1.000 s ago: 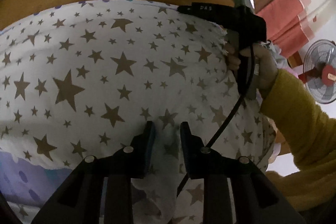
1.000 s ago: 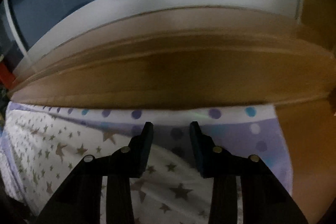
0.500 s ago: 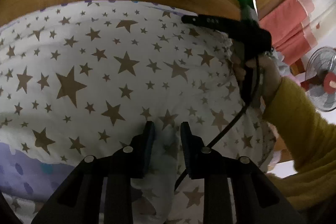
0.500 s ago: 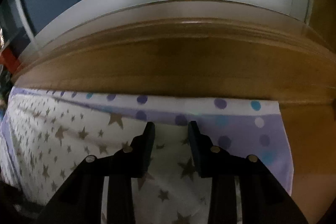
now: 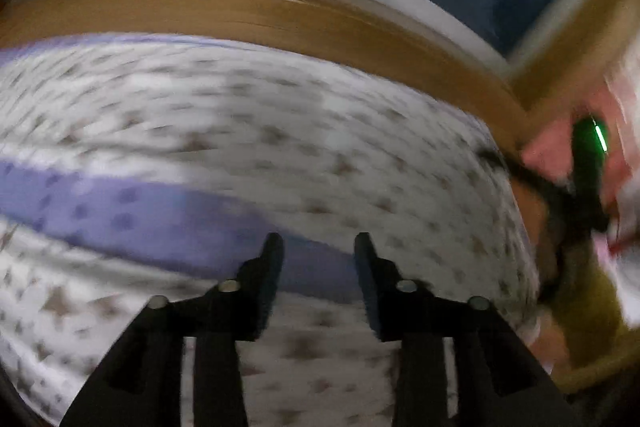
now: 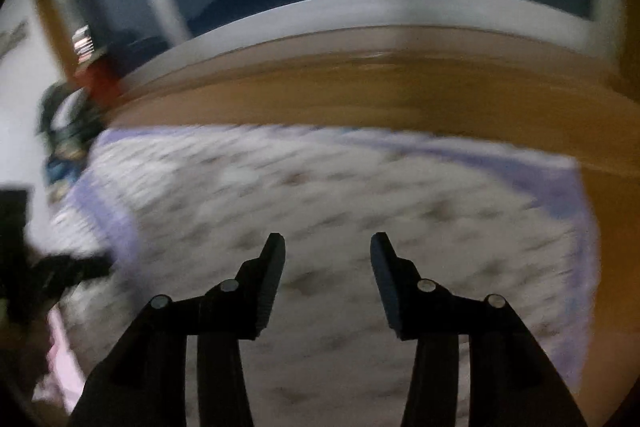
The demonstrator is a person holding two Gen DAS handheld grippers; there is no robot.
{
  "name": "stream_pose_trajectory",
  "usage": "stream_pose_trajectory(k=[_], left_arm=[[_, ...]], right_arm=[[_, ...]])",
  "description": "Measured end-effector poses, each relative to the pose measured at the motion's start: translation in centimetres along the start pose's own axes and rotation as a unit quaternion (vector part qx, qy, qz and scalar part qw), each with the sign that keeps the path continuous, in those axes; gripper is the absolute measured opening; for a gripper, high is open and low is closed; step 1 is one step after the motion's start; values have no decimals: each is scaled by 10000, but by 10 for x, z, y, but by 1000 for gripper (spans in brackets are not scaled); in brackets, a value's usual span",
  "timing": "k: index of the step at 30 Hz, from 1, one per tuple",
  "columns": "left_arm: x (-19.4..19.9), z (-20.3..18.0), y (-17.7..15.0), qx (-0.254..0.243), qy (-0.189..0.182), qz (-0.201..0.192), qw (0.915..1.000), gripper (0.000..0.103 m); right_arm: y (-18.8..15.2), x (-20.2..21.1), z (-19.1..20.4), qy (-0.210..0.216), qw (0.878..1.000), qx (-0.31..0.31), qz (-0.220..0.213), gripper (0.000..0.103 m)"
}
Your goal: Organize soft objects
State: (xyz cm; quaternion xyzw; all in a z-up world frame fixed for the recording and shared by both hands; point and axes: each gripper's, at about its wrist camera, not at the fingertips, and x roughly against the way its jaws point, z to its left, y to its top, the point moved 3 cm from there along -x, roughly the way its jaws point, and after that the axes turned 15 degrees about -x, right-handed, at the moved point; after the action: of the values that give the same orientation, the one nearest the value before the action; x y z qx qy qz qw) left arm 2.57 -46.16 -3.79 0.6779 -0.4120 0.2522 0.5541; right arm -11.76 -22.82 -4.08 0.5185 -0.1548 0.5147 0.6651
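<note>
Motion blur softens both views. Left gripper (image 5: 318,247), low in the frame's centre, has its fingers spread with nothing between them. Star-print pillow (image 5: 280,131) fills the frame's middle, a purple sheet (image 5: 132,215) banding across its lower left, a wooden headboard (image 5: 248,11) above. Right gripper (image 6: 327,247) likewise gapes empty, over the pillow in its own view.

The black two-finger left gripper (image 5: 318,247) was held with its jaws parted and nothing between them. The black two-finger right gripper (image 6: 327,247) was likewise spread wide and empty. Both views were blurred.
</note>
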Motion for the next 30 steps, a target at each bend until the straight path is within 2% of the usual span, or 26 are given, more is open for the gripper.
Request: stream_pose_trajectory(k=[2,4,7,12,14,16,18,20,22,24,27,30], left_arm=[[8,28,-5,394,77,-67,9992,38],[12,44,-10,640,9,-148,9978,38],[12,51,-16,684,-163,-232,9973,38],[1,43,-20,637,-505,-233,9964,38],[-1,43,-20,686,-689,-274,9949,38],[-2,45,-21,786,-906,-338,9922,38],[-4,46,-22,901,-1169,-398,9882,39],[-7,46,-22,1019,-1430,-456,9834,39],[-10,46,-20,1152,-1709,-546,9770,40],[-15,47,-16,1272,-1944,-629,9706,43],[-26,47,-9,1380,-2095,-673,9657,44],[-41,48,-2,1488,-2172,-626,9627,44]], right_arm=[[-17,-11,39,366,9984,273,322,45],[-28,-28,69,498,9946,778,479,45],[-57,-38,110,369,9821,1748,603,45],[-75,-65,125,193,9665,2381,940,45],[-73,-75,122,182,9665,2346,1021,44],[-66,-74,120,162,9686,2273,997,33],[-57,-73,112,104,9733,2037,1054,5],[-44,-75,94,424,9824,1247,1327,4],[-32,-76,75,810,9839,438,1528,4],[-23,-77,58,1144,9794,-277,1641,4],[-19,-83,38,1496,9658,-1052,1836,4],[-23,-88,27,1675,9556,-1422,1964,4]])
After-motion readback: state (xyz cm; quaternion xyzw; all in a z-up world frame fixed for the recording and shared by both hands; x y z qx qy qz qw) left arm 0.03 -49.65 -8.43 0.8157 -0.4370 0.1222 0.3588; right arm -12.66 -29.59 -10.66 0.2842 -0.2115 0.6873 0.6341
